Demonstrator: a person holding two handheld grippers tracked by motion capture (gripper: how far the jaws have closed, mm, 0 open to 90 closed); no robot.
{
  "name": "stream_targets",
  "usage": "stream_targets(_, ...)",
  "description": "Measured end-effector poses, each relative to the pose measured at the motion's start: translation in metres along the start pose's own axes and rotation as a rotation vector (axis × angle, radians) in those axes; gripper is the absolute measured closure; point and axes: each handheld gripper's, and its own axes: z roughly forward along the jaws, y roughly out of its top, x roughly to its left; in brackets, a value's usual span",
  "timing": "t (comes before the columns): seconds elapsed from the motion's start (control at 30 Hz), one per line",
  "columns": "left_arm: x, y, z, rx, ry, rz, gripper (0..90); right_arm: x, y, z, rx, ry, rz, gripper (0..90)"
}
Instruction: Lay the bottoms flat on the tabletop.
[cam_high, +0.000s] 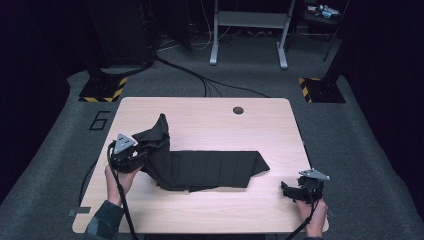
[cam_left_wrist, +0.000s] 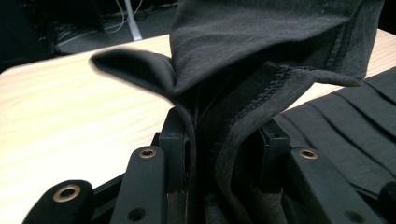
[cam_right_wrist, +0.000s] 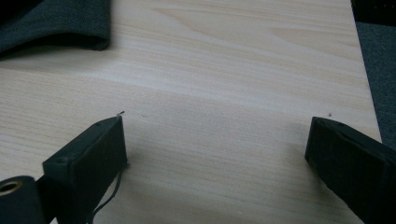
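A: What is taking up the most room?

B: One light wooden counter (cam_high: 210, 120), and it is carrying one black garment (cam_high: 210, 169). The garment is lying across the middle, stretching from near the left edge toward the right, nearer the front edge than the back. Its long right part is lying flat in folds, and its left end is being lifted into a peak.

A: Anything else on the counter?

B: One small dark round hole (cam_high: 238, 110) is sitting near the back edge, right of centre.

A: How many grippers are working?

B: Two. The left gripper (cam_high: 131, 152) is sitting by the left edge, held in one hand (cam_high: 120, 181). In the left gripper view its jaws are clamping a bunched, stitched edge of the garment (cam_left_wrist: 261, 60) between them, and the cloth is rising up and flopping over above them.

A: And the other one?

B: The right gripper (cam_high: 286, 189) is resting near the front right corner, with the person's other hand (cam_high: 314, 216) behind it. It is sitting well apart from the garment's right end. In the right gripper view its jaws are standing wide apart with bare wood between them, gripping nothing, and one corner of the garment (cam_right_wrist: 56, 23) is lying at the upper left.

A: Cables?

B: One is trailing from each gripper toward the front edge.
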Motion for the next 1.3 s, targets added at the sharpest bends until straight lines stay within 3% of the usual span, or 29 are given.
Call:
stream_targets(0.33, 0.027, -0.029, -0.012, 0.038, 0.046, -0.063, 60.9, 0.0, 0.0, 0.0, 0.001, -0.001, 0.004, 4.8)
stream_targets(0.43, 0.037, -0.039, -0.017, 0.058, 0.072, -0.092, 56.7, 0.001, 0.0, 0.0, 0.003, -0.002, 0.005, 4.7)
stream_targets(0.6, 0.055, -0.059, -0.03, 0.097, 0.138, -0.148, 39.1, 0.001, 0.0, 0.0, 0.003, -0.003, 0.005, 4.7)
stream_targets(0.77, 0.068, -0.076, -0.047, 0.108, 0.169, -0.197, 26.9, 0.0, 0.0, 0.0, 0.004, -0.002, 0.001, 4.6)
stream_targets(0.93, 0.072, -0.077, -0.057, 0.085, 0.178, -0.196, 22.6, 0.004, 0.0, -0.003, -0.001, -0.038, -0.011, 5.0)
stream_targets(1.0, 0.071, -0.075, -0.058, 0.068, 0.179, -0.18, 22.3, 0.008, 0.001, -0.004, 0.001, -0.004, 0.01, 5.0)
stream_targets(1.13, 0.067, -0.068, -0.055, 0.059, 0.16, -0.159, 22.0, 0.025, 0.007, -0.009, -0.036, 0.052, -0.016, 5.9)
stream_targets(1.3, 0.063, -0.066, -0.045, 0.09, 0.116, -0.135, 23.1, 0.053, 0.024, -0.012, -0.041, 0.122, -0.063, 7.6)
